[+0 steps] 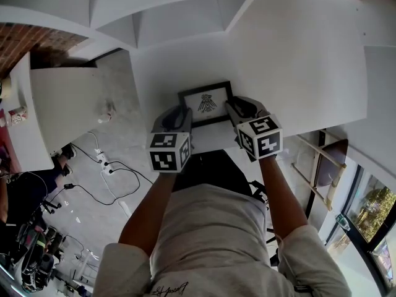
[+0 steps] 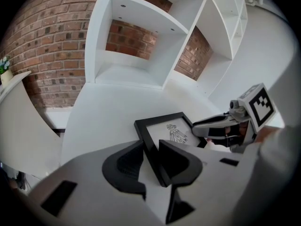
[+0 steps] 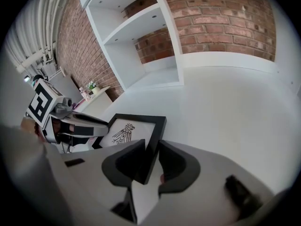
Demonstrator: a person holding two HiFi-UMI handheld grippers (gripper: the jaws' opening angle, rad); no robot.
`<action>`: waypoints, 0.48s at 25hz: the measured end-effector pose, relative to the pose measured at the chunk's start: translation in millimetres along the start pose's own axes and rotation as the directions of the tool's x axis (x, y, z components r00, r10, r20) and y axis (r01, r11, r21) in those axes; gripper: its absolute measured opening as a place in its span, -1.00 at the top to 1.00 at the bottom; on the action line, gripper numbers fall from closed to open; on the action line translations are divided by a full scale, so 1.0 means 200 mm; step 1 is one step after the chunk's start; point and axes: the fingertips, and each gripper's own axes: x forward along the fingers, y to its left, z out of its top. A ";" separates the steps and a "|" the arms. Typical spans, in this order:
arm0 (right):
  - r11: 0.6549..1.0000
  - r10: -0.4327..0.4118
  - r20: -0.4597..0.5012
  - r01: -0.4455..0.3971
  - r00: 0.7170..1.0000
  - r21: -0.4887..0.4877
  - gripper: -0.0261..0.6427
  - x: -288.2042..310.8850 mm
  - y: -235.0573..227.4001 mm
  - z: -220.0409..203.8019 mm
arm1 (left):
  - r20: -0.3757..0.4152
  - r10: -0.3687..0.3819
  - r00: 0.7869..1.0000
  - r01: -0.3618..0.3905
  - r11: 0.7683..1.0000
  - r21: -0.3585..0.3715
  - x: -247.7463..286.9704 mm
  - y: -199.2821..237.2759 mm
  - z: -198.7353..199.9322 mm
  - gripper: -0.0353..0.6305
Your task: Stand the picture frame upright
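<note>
A black picture frame (image 1: 207, 104) with a bird drawing lies on the white table (image 1: 297, 73), near its front edge. My left gripper (image 1: 180, 113) is at the frame's left side. In the left gripper view the black left rail of the frame (image 2: 171, 131) fills the gap between the left gripper's (image 2: 151, 157) jaws. My right gripper (image 1: 237, 111) is at the frame's right side. In the right gripper view the right rail of the frame (image 3: 124, 133) sits between the right gripper's (image 3: 151, 161) jaws, which close on it.
White shelving (image 1: 173, 23) against a brick wall (image 2: 51, 41) stands behind the table. A white counter (image 1: 68, 98) is to the left. Cables and a power strip (image 1: 105, 163) lie on the floor below. A wooden rack (image 1: 322, 166) stands to the right.
</note>
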 end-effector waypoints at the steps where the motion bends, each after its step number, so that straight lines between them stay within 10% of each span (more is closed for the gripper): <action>1: 1.000 -0.001 0.001 0.001 1.000 0.001 0.62 0.00 0.00 0.00 | 0.002 0.002 1.000 -0.002 1.000 -0.002 0.00 0.00 0.00 0.56; 12: 1.000 -0.023 0.047 0.022 0.999 0.017 0.63 -0.03 0.01 0.01 | 0.047 0.028 0.999 -0.030 0.999 0.043 -0.03 0.00 0.05 0.60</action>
